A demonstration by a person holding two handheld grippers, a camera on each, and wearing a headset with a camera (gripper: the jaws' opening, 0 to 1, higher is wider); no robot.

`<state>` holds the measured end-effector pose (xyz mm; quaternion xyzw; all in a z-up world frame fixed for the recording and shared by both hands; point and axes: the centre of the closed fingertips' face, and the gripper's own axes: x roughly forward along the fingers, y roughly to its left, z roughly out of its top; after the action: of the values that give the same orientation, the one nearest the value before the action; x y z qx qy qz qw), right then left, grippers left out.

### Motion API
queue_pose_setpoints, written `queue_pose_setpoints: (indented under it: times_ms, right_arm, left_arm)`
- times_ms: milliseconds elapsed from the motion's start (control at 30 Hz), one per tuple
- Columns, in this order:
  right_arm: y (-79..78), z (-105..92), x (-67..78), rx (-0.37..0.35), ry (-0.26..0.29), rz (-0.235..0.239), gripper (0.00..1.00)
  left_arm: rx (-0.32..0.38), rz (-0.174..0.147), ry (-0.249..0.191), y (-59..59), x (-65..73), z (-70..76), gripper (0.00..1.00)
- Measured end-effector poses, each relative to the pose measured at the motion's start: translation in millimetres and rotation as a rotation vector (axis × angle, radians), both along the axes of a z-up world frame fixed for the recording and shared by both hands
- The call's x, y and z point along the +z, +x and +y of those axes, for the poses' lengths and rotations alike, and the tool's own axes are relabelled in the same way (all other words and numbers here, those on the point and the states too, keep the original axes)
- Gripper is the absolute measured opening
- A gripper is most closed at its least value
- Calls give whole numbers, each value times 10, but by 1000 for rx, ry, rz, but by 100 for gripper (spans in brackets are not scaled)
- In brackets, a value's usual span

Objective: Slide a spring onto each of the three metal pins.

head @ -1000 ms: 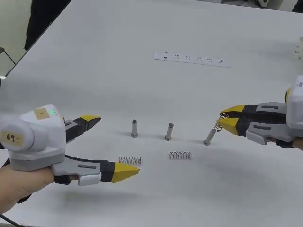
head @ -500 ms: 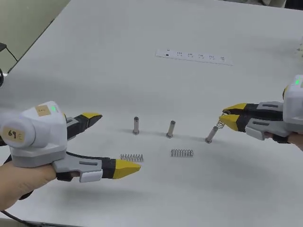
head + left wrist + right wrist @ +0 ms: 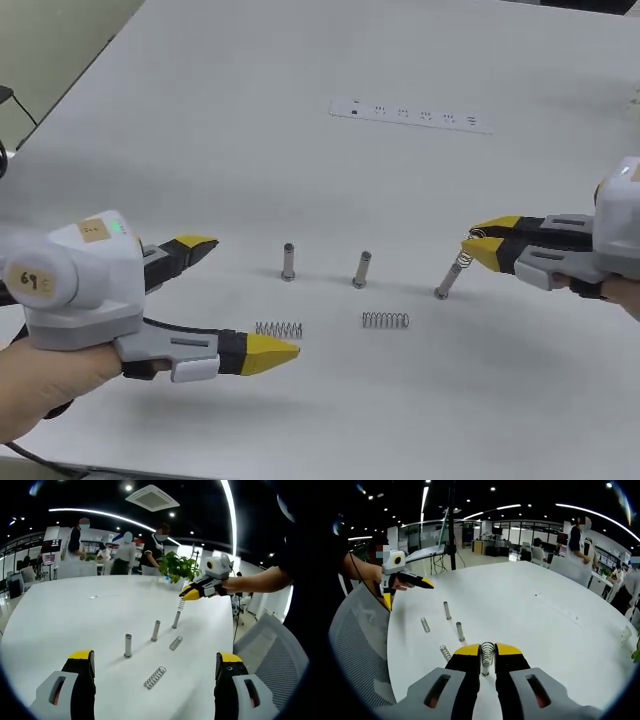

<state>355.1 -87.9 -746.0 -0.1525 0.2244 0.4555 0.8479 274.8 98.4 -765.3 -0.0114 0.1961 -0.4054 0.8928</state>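
- The held spring [image 3: 463,262] sits at the top of the leaning pin [image 3: 443,286], just as it did a second ago; only the camera has drifted.
- The right hand-held gripper [image 3: 470,241] still pinches the spring's upper end between narrow yellow tips.
- The spring is a thin silver coil. Its long axis follows the pin, which tilts up and to the right from its base on the white table [image 3: 300,150].
- The middle pin [image 3: 361,270] and left pin [image 3: 288,262] stand upright in a row beside it.
- The right loose spring [image 3: 385,320] and left loose spring [image 3: 278,329] lie flat in front of the pins, lengthwise along the row.
- The left hand-held gripper [image 3: 252,296] hangs wide open and holds nothing, with its lower tip just beside the left loose spring.
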Motion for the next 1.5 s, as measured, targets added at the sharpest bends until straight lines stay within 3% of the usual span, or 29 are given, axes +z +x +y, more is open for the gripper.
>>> queue_pose_setpoints:
  times_ms: [1500]
  right_arm:
    - [4, 19, -127, -21, 19, 41, 8]
  left_arm:
    - [3, 7, 0, -13, -14, 32, 98]
